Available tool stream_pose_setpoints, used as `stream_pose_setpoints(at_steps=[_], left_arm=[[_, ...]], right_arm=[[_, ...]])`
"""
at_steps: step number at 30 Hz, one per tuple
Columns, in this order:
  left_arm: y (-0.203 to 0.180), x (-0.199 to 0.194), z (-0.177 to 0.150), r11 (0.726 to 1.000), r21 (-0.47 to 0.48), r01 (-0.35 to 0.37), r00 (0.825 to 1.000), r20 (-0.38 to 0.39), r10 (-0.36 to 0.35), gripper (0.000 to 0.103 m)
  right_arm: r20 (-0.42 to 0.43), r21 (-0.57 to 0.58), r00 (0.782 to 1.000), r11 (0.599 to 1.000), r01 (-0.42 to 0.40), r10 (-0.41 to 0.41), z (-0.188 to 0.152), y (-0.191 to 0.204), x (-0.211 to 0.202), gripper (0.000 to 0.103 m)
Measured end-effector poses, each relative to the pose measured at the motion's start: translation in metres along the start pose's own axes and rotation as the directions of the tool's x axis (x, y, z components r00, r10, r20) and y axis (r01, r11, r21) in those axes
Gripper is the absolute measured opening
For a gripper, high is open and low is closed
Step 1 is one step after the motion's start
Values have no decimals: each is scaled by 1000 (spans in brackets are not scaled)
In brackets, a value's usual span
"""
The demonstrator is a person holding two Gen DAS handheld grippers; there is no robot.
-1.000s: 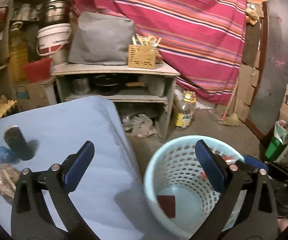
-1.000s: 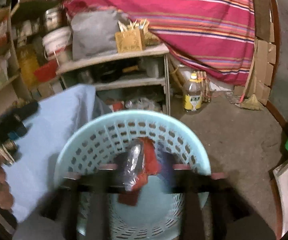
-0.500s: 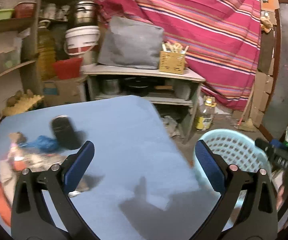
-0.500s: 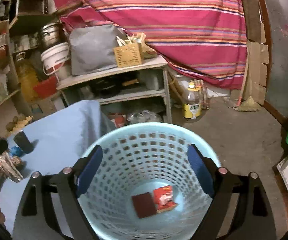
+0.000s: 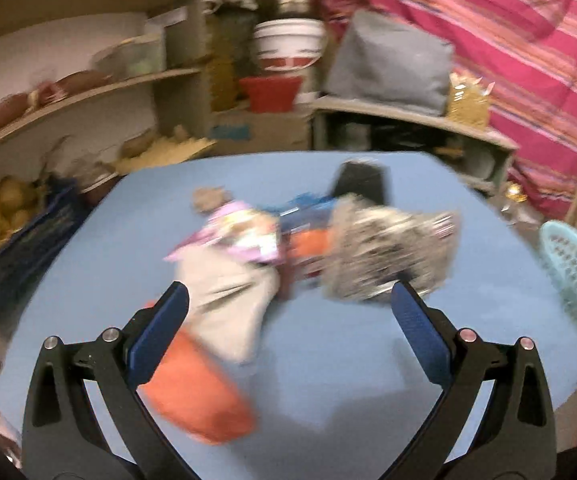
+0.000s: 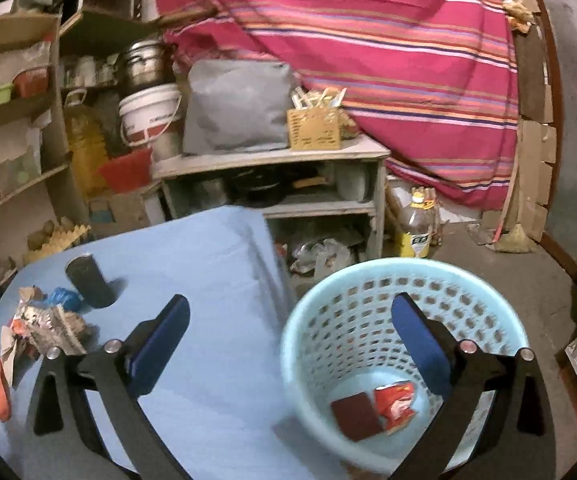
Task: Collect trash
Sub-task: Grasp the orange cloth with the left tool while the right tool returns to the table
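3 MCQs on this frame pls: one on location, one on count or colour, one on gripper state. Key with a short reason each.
1. Where does the light blue basket stand?
A. on the table
B. on the floor beside the table
C. on the shelf unit

2. How many pieces of trash lie in the basket?
A. none
B. two
C. five

3. What state is the right hand-held gripper in?
A. open, holding nothing
B. shut on a wrapper
C. shut on the dark can

Key:
1 B: the basket sits on the floor off the edge of the blue table.
2 B: a dark red square piece and a red wrapper lie on its bottom.
3 A: its jaws stand wide apart with nothing between them.
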State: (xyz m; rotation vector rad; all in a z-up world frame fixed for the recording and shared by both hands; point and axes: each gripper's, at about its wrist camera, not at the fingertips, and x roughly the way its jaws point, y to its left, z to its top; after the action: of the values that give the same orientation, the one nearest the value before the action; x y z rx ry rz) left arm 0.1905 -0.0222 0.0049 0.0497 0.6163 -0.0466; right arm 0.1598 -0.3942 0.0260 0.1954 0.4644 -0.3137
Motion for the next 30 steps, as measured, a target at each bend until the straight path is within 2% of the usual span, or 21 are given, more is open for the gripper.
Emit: stream_pose_setpoints(at_steps=[3, 6, 7, 10, 14, 18, 20, 21, 24, 26, 28, 30], left_arm=[[25, 7, -12, 999, -7, -38, 999, -34, 38, 98], [50, 19, -21, 998, -52, -43, 996, -84, 38, 98], [57, 21, -22, 997, -61, -44, 995, -89, 38, 98], [66, 29, -30, 996, -61, -58, 992, -117, 50, 98], [75, 45, -35, 996, -70, -58, 983, -177, 45, 97], [84, 59, -43, 995, -98, -27, 969, -247, 2, 75], [82, 59, -44, 997, -73, -36, 970, -242, 17, 70], [82, 58, -45, 997, -69, -35, 971, -239, 18, 63], [84, 56, -45, 998, -57, -36, 974, -226, 22, 31], [88, 55, -45, 998, -55, -37, 974, -226, 23, 21], [93, 55, -45, 997, -58, -43, 974, -226, 29, 5], [99, 55, -43, 996, -82, -27, 973, -229, 7, 4]], right_arm=[[-11, -36, 1000, 999, 9, -10, -6, 23, 3, 99], [6, -99, 998, 993, 57, -57, -12, 50, 2, 99], [5, -109, 999, 993, 45, -45, -14, 54, 1, 99], [-71, -121, 996, 991, -54, 46, -16, 73, 7, 99], [-123, -133, 988, 985, -112, 96, -21, 94, 14, 99], [-148, -157, 982, 978, -141, 118, -26, 114, 19, 99], [-162, -157, 977, 974, -162, 136, -28, 123, 21, 99], [-167, -158, 976, 973, -169, 142, -29, 127, 22, 99], [-180, -166, 971, 968, -186, 156, -31, 138, 25, 99], [-189, -173, 968, 965, -197, 164, -33, 144, 28, 99], [-197, -176, 966, 963, -202, 167, -35, 150, 30, 99], [-205, -174, 963, 961, -213, 176, -35, 154, 31, 99]])
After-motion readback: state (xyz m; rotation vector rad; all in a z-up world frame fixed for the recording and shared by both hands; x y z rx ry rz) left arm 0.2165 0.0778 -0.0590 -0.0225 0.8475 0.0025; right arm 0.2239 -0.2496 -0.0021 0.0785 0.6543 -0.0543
